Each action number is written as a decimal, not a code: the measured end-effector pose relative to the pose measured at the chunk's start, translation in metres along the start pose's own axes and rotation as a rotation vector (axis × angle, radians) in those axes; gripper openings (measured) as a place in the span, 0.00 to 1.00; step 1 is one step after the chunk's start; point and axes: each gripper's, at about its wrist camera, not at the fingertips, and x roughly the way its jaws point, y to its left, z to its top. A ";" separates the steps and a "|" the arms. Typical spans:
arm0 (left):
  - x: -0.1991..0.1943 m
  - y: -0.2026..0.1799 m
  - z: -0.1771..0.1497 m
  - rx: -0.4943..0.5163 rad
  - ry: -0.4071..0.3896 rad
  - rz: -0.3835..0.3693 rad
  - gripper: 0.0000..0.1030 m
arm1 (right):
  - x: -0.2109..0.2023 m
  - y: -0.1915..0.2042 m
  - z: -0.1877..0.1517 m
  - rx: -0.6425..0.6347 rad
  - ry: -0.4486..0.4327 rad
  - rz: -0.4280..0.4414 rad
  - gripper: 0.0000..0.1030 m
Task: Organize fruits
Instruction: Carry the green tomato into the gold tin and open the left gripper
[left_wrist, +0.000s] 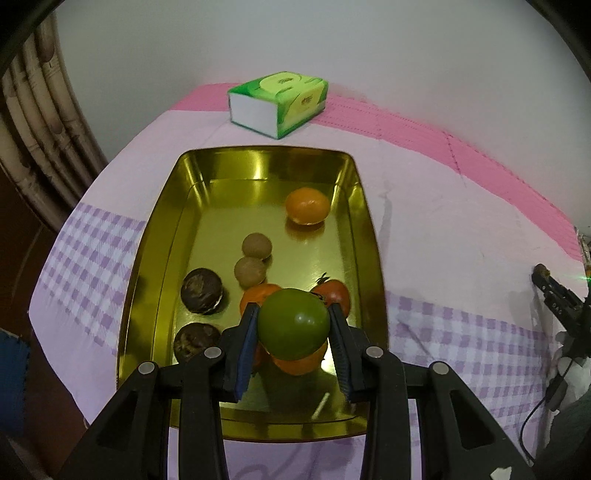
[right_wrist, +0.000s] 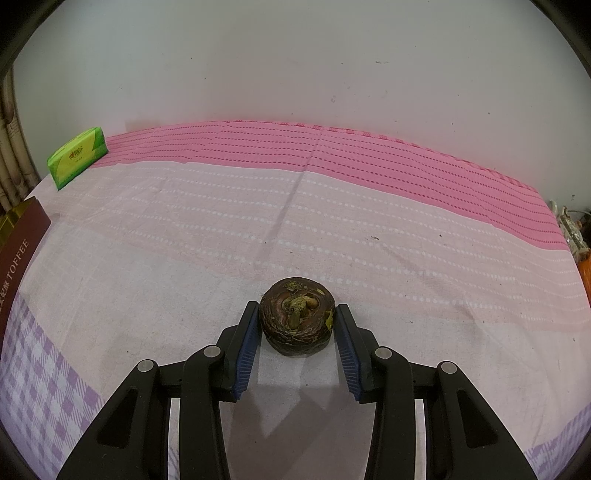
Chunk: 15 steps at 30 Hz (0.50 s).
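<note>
Gripping a round green fruit (left_wrist: 293, 324), the left tool (left_wrist: 293, 325) holds it above the near end of the gold tray (left_wrist: 162, 236), hiding the oranges beneath. Beyond lie two dark chestnuts, two tan longans and an orange (left_wrist: 307, 205). Only the right view shows the right tool (right_wrist: 297, 326), half open, straddling a dark water chestnut (right_wrist: 296, 319) on the counter (right_wrist: 332, 229), sprout upward; contact unclear.
</note>
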 end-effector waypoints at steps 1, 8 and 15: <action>0.001 0.001 -0.001 -0.001 0.003 0.003 0.32 | 0.000 0.000 0.000 0.000 0.000 0.000 0.41; 0.009 0.005 -0.002 0.001 0.009 0.018 0.32 | 0.000 -0.001 0.000 -0.002 0.000 0.002 0.41; 0.013 0.009 -0.003 -0.004 0.013 0.011 0.32 | 0.000 0.000 0.001 -0.001 0.000 0.002 0.41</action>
